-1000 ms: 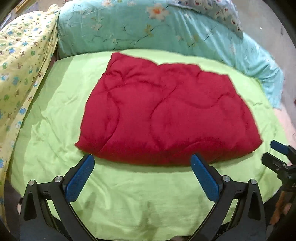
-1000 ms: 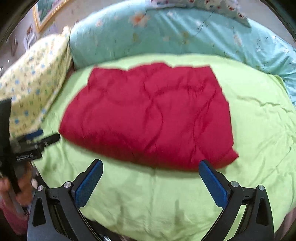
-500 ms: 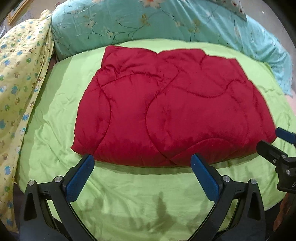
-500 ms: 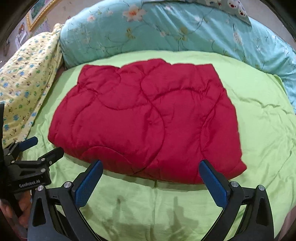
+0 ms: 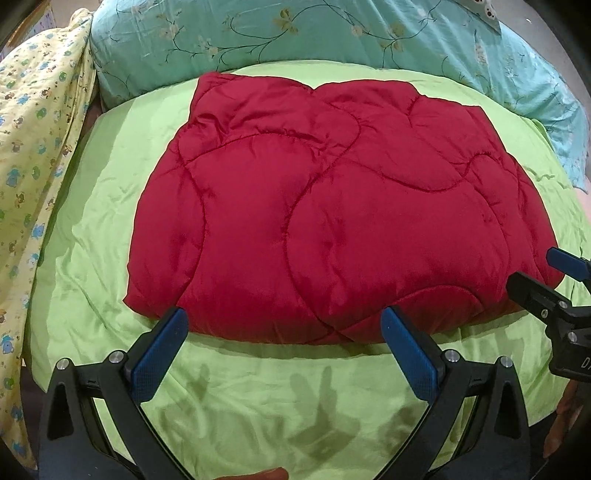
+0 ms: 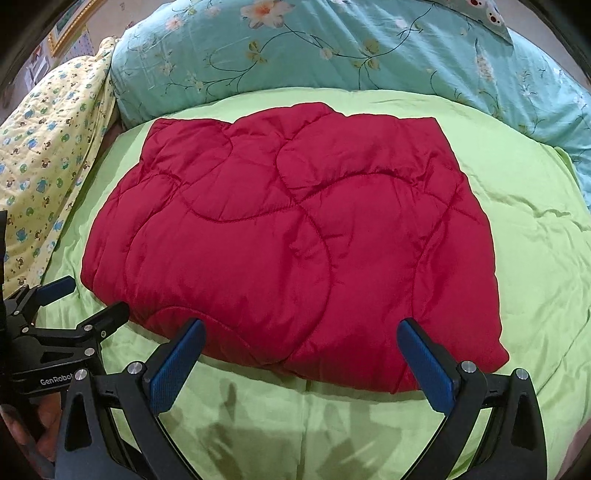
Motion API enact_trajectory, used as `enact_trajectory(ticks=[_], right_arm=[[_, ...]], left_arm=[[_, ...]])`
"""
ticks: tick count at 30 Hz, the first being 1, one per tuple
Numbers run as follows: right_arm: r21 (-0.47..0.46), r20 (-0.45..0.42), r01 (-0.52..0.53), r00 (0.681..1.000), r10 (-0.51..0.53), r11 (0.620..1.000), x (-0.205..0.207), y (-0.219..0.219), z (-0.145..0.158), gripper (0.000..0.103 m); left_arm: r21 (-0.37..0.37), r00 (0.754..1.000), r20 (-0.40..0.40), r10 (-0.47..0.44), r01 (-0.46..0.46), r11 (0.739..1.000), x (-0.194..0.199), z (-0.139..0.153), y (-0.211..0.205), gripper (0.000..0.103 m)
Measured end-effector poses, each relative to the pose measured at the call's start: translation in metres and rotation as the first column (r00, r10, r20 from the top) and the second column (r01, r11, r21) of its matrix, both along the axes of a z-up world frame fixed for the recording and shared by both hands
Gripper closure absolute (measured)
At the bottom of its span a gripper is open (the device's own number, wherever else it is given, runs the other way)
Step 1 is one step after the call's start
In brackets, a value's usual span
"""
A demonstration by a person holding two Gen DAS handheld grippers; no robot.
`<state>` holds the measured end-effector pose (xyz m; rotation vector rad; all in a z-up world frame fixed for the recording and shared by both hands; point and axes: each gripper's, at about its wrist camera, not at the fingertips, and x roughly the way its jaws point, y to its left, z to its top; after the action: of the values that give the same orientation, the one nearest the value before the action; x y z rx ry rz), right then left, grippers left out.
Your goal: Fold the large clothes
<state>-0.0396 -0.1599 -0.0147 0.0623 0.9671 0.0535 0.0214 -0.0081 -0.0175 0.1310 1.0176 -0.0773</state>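
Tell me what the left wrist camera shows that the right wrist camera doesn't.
Only the left wrist view shows the left gripper head-on, wide open at the quilt's near edge, with the right gripper entering at the right border. Only the right wrist view shows the right gripper head-on, also open, the left gripper at its left border, and a picture frame top left. Both show the folded red quilt on the green sheet, the yellow blanket and the teal bedding.
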Motion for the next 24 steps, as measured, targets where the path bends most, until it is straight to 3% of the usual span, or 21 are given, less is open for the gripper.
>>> enact_trajectory(ticks=[24], right_arm=[[0.005,0.036,-0.021,0.999,0.021,1.0,0.011,-0.003,0.021,0.0]], left_arm=[[0.003,0.998,0.056,0.009,-0.009,1.0,0.006,0.021,0.002,0.0]])
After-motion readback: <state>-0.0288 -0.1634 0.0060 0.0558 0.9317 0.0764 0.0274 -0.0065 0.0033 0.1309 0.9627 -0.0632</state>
